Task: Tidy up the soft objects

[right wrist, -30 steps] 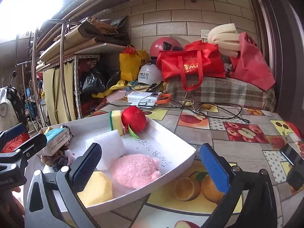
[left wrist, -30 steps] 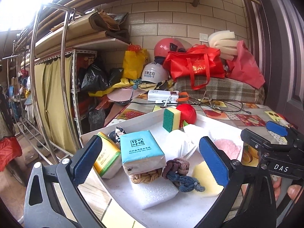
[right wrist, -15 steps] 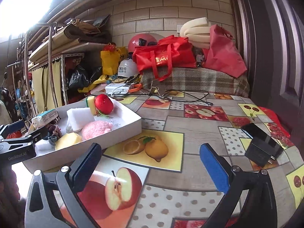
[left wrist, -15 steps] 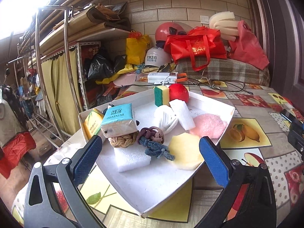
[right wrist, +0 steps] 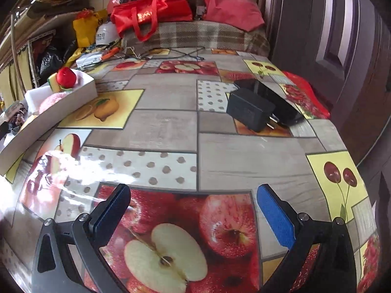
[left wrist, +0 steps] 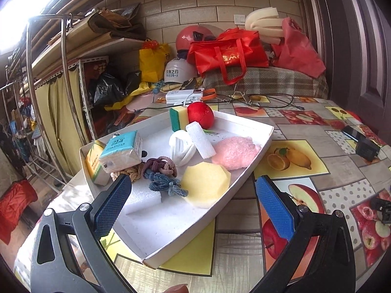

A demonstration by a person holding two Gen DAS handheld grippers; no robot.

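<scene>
Fruit-print oilcloth covers the table (right wrist: 171, 122), and on its left part sits the white tray (left wrist: 244, 178) that holds all the soft things I have to sort. Nearest my left gripper (left wrist: 193, 200) lie the yellow sponge (left wrist: 206, 183), the blue knotted rope (left wrist: 166, 185) and a white foam block (left wrist: 144, 197); farther in are the pink puff (left wrist: 234, 152), a tissue pack (left wrist: 122, 149), and at the far end the red ball (left wrist: 200, 114) beside a green-and-yellow sponge (left wrist: 179, 118).

My left gripper stands wide, nothing between its pads, hovering over the tray's near end. My right gripper (right wrist: 193, 212) is equally wide and empty, over bare cloth well apart from the tray, with a black charger (right wrist: 249, 112) ahead of it.

I judge no item is picked yet. To do this well I would take the yellow sponge first, since it lies free and nearest, straddle it squarely, and close gently so it does not squash or drag the rope touching its edge.
</scene>
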